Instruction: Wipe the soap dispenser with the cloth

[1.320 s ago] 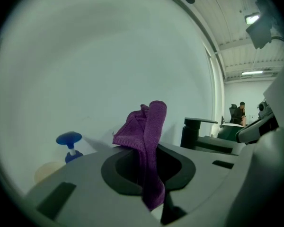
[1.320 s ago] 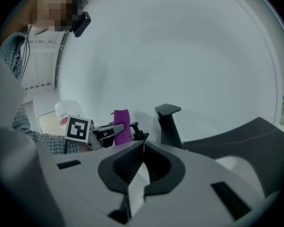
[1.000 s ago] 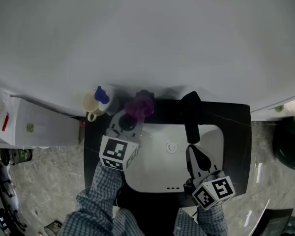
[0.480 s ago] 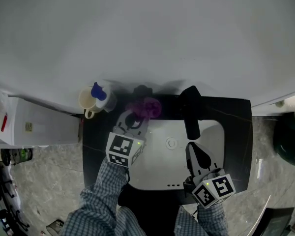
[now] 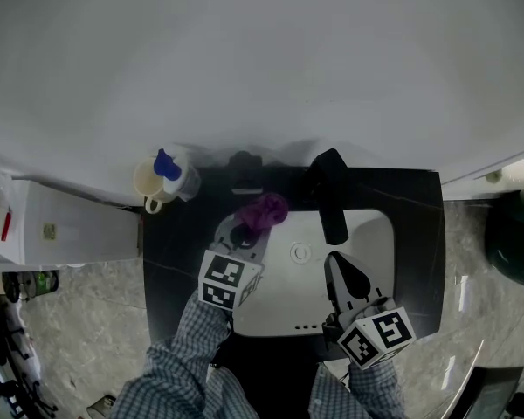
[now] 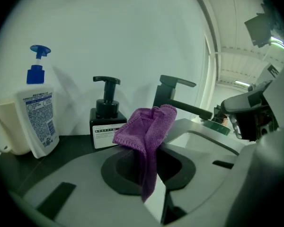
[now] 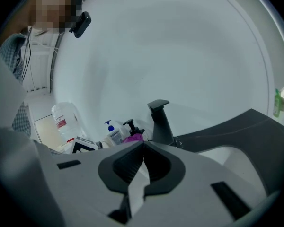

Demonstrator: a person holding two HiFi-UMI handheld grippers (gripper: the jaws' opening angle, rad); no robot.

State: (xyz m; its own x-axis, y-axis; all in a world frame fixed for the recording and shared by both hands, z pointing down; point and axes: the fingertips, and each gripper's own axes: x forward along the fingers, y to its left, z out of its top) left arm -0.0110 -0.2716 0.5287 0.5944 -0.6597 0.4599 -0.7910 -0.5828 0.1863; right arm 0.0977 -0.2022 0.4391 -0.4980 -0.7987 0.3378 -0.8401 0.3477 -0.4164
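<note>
The black soap dispenser (image 5: 243, 166) stands on the dark counter by the wall, with a white label in the left gripper view (image 6: 105, 122). My left gripper (image 5: 249, 227) is shut on a purple cloth (image 5: 263, 209), which hangs from the jaws (image 6: 149, 126). The cloth is in front of and to the right of the dispenser, apart from it, over the basin's back-left rim. My right gripper (image 5: 334, 262) is shut and holds nothing, hovering over the right of the basin. From the right gripper view (image 7: 143, 145) the dispenser (image 7: 130, 125) and cloth (image 7: 135, 137) look small and far.
A black faucet (image 5: 328, 195) rises behind the white basin (image 5: 279, 304). A white bottle with a blue pump (image 5: 167, 168) and a cream cup (image 5: 147, 183) stand left of the dispenser. A white cabinet (image 5: 61, 225) adjoins the counter's left end.
My left gripper has carried the cloth right and back towards me, off the dispenser's top and over the basin rim. The right gripper has stayed put.
</note>
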